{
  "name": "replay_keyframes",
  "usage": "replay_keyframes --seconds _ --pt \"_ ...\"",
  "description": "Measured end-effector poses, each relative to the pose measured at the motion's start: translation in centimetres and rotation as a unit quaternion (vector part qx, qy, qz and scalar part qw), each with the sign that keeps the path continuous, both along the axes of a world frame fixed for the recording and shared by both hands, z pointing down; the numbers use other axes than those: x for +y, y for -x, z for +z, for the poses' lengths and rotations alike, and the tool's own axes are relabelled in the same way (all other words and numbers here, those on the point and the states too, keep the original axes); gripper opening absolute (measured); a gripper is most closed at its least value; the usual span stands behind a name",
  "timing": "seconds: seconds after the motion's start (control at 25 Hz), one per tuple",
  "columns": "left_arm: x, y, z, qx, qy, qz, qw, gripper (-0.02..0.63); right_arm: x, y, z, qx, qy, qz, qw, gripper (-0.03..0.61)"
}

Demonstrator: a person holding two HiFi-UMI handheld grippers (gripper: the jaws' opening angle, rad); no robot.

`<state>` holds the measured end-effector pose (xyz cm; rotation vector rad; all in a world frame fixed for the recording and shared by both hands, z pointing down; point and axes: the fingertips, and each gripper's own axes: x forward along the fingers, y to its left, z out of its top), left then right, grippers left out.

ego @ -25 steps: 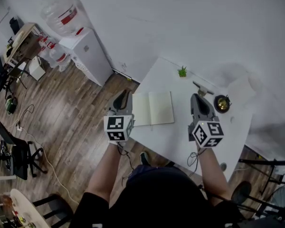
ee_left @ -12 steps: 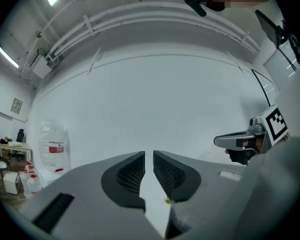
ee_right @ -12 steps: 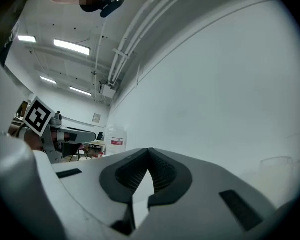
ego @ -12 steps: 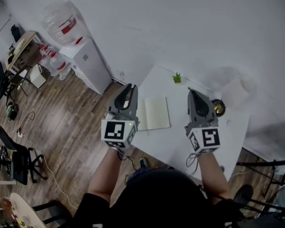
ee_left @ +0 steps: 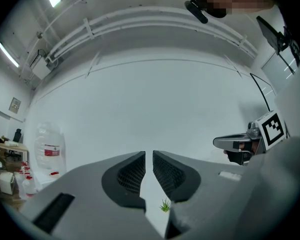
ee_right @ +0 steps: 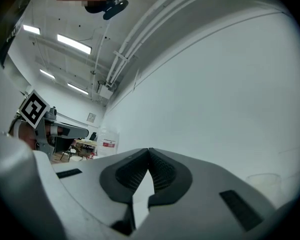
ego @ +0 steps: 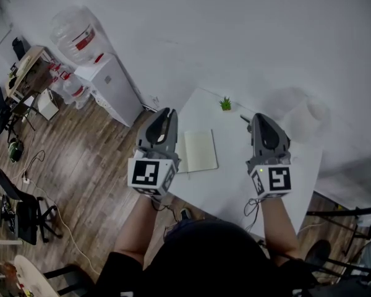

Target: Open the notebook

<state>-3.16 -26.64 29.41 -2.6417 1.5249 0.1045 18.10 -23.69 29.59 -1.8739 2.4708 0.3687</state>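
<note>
while both hands lift away from the table, head view: the left gripper (ego: 167,112) and right gripper (ego: 260,117) sit higher and nearer the camera than a second ago, well clear of the white table (ego: 232,172).
notebook (ego: 201,150): lies flat on the table between the two grippers, pale pages up, its left edge hidden behind the left gripper; it has not shifted since the earlier frames, where both pages showed.
small plant (ego: 226,104): at the table's far edge, beyond the notebook.
left gripper view: jaws a narrow slit apart and closing, nothing between them; only the plant shows through the gap, no notebook.
right gripper view: jaws pressed together on nothing; bare wall ahead, the left gripper at the left edge.
task: judged done; the notebook lies open and let go, and the rise reads as a withdrawal.
</note>
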Motion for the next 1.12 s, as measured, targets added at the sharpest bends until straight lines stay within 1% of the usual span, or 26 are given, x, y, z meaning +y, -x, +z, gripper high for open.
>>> replay_keyframes --seconds 0.36,0.64,1.12 --pt "-0.4 -1.2 0.3 0.003 0.008 0.004 1.0 0.044 -0.6 -0.8 0.4 -0.001 0.005 -0.003 1.0 0.006" --pt "-0.2 -1.3 0.6 0.011 0.016 0.003 0.9998 0.043 -0.7 -0.9 0.5 -0.004 0.006 -0.008 1.0 0.006" --pt "0.0 -1.6 0.7 0.009 0.02 -0.001 0.9998 0.038 -0.9 -1.0 0.8 -0.012 0.012 -0.018 1.0 0.005"
